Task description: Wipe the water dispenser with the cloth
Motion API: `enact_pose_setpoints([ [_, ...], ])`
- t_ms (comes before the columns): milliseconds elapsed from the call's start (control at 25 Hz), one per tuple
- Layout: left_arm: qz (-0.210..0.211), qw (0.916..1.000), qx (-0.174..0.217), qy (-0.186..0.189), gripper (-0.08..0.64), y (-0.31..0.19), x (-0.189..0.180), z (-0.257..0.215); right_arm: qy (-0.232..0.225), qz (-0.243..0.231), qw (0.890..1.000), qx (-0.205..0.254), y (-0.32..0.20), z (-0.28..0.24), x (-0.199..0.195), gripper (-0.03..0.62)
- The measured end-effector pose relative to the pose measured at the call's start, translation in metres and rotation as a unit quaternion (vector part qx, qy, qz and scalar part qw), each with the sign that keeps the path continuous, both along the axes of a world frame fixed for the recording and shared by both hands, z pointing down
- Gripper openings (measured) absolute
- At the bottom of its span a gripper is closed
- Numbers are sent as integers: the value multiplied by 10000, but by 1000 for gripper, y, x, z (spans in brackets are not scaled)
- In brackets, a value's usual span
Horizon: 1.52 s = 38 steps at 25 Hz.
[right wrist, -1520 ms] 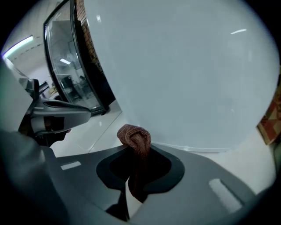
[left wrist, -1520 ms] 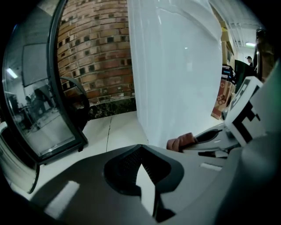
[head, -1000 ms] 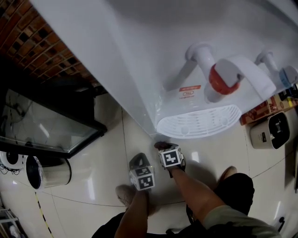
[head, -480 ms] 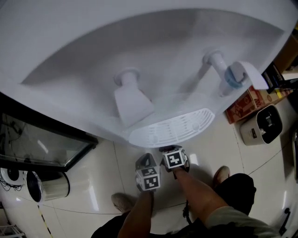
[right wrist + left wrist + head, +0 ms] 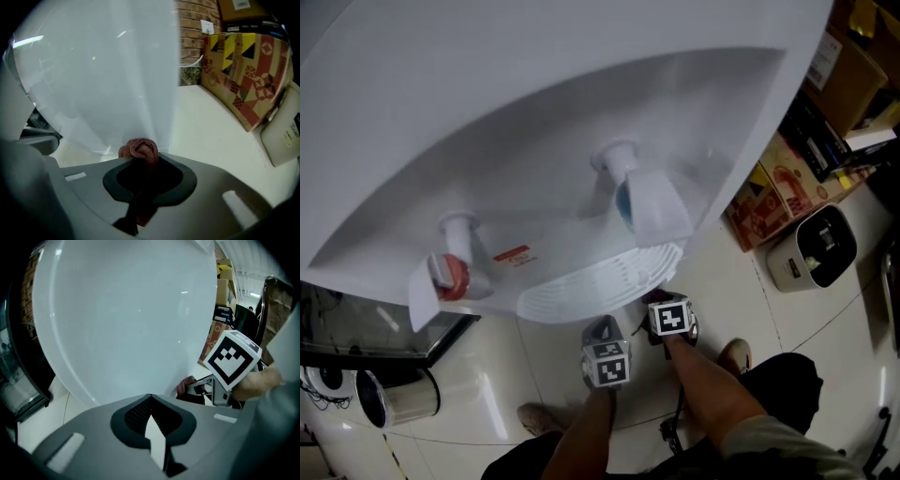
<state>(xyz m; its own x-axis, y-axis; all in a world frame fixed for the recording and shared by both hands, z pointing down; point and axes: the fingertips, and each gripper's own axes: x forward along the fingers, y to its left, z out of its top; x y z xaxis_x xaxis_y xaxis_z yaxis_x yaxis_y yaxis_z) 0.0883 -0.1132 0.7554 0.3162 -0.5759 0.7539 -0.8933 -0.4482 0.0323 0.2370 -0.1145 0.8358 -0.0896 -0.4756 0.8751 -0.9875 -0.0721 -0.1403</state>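
Cloth (image 5: 139,149) is a reddish-brown wad, pinched tight in the right gripper (image 5: 142,161) with the jaws clamped on it. It sits right at the lower front of the white water dispenser (image 5: 534,112), just under the drip tray's (image 5: 600,286) front edge. Can't swear it's actually touching. Left gripper (image 5: 150,398) hangs just beside, jaws together, nothing in them. Red tap (image 5: 450,274) and blue tap (image 5: 628,202) stick out above the tray.
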Motion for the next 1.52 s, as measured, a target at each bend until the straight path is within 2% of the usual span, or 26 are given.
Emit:
enact_pose_setpoints([
  [200,93,9999,-48,68,0,0,30,3,-82,540,9984,140,-1,-3,52,69],
  [440,95,9996,-93,238,0,8,60,10,-328,301,9987,247,-3,0,58,69],
  [760,-316,9988,-33,366,0,13,75,12,-419,-184,9985,283,2,0,59,69],
  [920,-492,9977,183,429,0,11,80,-14,-431,-336,9971,522,-1,-26,68,70],
  [1080,-670,9960,505,303,0,9,77,-64,-336,-480,9926,1067,-7,-84,84,71],
  [1200,-794,9938,773,132,0,13,74,-118,-445,-458,9841,1655,-13,-145,91,71],
  [1280,-849,9910,1028,96,0,15,74,-163,-632,-419,9744,2118,-17,-193,94,71],
  [1400,-891,9853,1460,55,0,18,76,-235,-1038,-401,9534,2805,-17,-269,96,71],
  [1520,-927,9799,1755,220,0,21,83,-295,-1175,-712,9279,3467,-10,-348,89,71],
])
